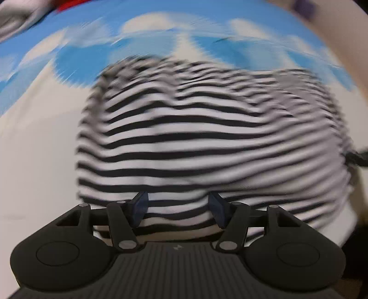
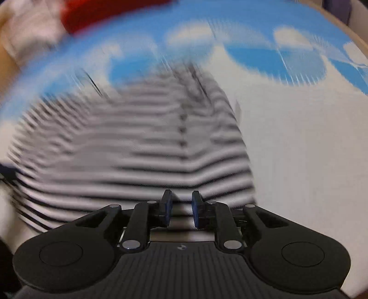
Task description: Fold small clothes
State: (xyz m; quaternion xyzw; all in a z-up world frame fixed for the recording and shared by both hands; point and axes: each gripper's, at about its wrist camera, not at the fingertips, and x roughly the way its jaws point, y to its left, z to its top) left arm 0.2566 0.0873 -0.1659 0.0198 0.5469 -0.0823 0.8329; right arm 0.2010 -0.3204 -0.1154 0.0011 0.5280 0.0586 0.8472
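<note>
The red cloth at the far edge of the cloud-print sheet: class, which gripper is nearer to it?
Right, judging loosely. The red cloth looms larger ahead-left of the right gripper; from the left gripper it is a far-left sliver. Both hang over the striped garment.

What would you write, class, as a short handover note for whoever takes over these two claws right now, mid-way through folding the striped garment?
Left claw: open, pads wide apart, over the near edge of the striped garment, holding nothing.
Right claw: open by a narrow gap, over the same garment's near edge, no cloth pinched.
Garment: lies bunched on the blue-and-white cloud sheet. Red cloth sits at the far edge.
Done: cannot tell how far folding has gone; both views are blurred.
Left: likely grip the near edge with both claws and fold.
</note>
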